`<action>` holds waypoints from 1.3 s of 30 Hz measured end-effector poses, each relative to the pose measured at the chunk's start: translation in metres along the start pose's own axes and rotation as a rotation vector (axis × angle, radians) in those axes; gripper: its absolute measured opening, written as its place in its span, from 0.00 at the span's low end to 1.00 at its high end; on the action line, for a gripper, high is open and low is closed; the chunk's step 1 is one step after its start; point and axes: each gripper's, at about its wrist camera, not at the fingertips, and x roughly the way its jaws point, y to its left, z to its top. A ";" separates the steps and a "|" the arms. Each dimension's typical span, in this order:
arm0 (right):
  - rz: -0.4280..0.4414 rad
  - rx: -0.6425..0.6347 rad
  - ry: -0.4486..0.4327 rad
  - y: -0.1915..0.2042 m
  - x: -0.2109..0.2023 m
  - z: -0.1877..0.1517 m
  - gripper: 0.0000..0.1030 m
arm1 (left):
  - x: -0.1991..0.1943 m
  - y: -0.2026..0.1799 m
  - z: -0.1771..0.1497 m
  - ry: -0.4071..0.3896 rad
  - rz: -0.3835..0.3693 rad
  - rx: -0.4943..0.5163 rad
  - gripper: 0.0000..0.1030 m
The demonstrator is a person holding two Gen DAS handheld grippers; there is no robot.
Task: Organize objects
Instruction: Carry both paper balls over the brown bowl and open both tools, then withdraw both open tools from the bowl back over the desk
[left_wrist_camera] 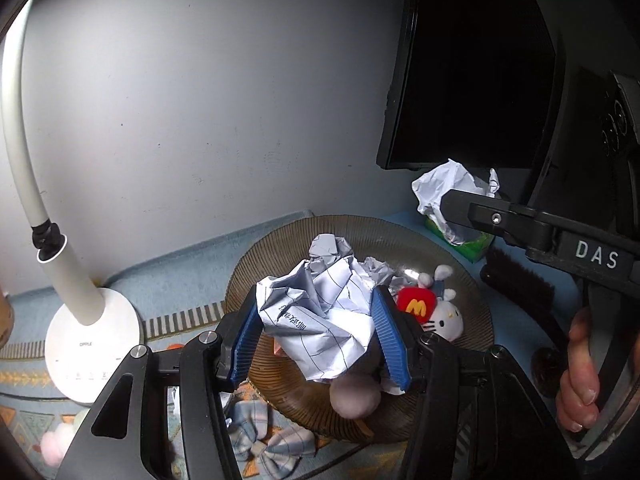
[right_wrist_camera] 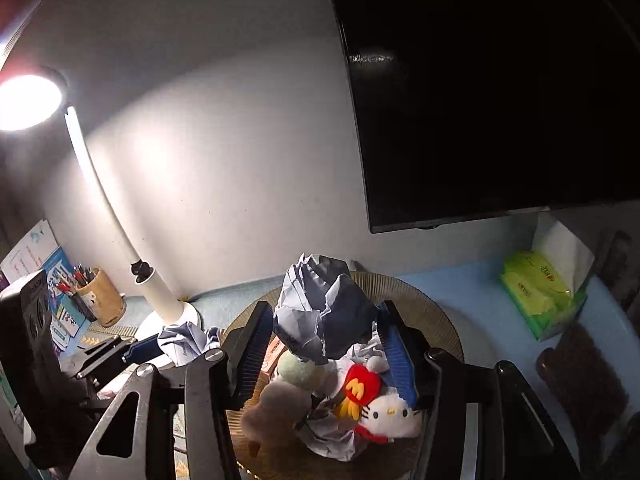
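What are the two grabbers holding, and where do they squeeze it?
Each holds a crumpled paper ball by its sides: left gripper its paper, right gripper its paper.

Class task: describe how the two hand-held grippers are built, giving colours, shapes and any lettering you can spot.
The left hand-held gripper has black angular metal arms with silver round bolts and blue ribbed pads. The right hand-held gripper has the same build; seen from the left wrist view, its black body carries white letters "DAS".
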 end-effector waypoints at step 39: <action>0.160 0.044 0.204 0.116 -0.041 -0.132 0.79 | -0.206 0.120 -0.151 -0.058 0.227 -0.264 0.99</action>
